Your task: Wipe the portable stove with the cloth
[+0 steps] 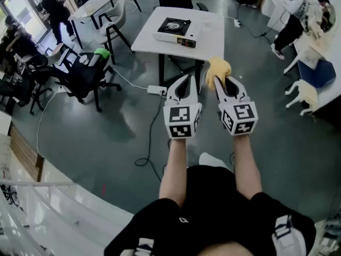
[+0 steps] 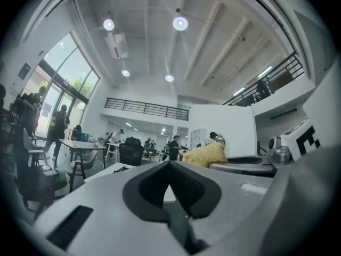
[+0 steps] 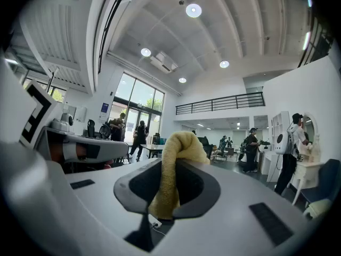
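Since the cloth (image 3: 178, 148) is soft, light and floppy, my right gripper (image 1: 221, 81) is clamped on a bunched fold, the rest bulging past the tips. Left gripper (image 1: 185, 83) closed, empty. Stove (image 1: 176, 31) sits well ahead on the white surface (image 1: 213, 39). I judge it rigid and steady enough to wipe.

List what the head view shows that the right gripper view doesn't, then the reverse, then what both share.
Head view only: the portable stove on a white table, off ahead. Right gripper view only: ceiling lights and a balcony railing. Both: the yellow cloth pinched in the right gripper.
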### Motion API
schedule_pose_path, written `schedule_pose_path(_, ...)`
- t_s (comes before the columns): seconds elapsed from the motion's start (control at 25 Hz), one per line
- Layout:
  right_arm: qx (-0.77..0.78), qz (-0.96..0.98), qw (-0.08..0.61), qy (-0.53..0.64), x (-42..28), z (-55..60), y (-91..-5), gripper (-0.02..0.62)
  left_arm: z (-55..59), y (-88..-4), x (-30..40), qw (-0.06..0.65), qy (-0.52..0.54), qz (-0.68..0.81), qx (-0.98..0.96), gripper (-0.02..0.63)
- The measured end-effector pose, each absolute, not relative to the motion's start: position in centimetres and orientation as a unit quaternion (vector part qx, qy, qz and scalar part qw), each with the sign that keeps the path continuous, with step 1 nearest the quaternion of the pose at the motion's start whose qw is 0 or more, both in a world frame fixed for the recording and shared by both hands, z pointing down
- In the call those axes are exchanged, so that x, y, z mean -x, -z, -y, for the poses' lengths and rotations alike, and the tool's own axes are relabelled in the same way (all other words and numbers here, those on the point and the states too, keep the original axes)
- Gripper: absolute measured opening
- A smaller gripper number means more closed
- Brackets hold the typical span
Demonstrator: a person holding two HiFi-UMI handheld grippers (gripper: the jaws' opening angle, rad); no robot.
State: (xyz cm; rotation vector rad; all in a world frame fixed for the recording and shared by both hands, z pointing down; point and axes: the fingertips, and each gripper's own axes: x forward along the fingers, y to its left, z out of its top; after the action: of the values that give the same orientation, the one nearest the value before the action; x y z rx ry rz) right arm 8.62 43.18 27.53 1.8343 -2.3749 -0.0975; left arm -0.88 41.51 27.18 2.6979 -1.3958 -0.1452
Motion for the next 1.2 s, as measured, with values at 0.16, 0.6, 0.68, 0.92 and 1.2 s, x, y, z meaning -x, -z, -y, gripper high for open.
schedule_pose_path(0.16,-0.609,0.79,0.064,0.045,-8.4,-43.0,-26.7,0.049,-41.3,-26.4,1.3,0.05,0.046,0.459,-0.886,-0.008)
schedule_pose_path(0.6,-0.619,0.783,0.045,0.045,-9.1,-42.0,-25.9,0.049,-39.6,-25.8,1.8,0.04,0.049,0.453,-0.889,-0.008)
schedule_pose_path(0.68,-0.623,0.78,0.044,0.044,-9.7,-41.5,-25.7,0.049,-39.1,-25.4,1.6,0.037,0.049,0.449,-0.891,-0.008)
schedule_pose_path(0.92,-0.63,0.775,0.028,0.046,-11.4,-39.3,-24.8,0.049,-37.4,-24.9,0.4,0.018,0.042,0.425,-0.904,-0.008)
schedule_pose_path(1.2,-0.637,0.769,0.0,0.042,-14.5,-33.2,-25.3,0.049,-31.0,-24.5,1.6,-0.004,0.036,0.446,-0.894,-0.008)
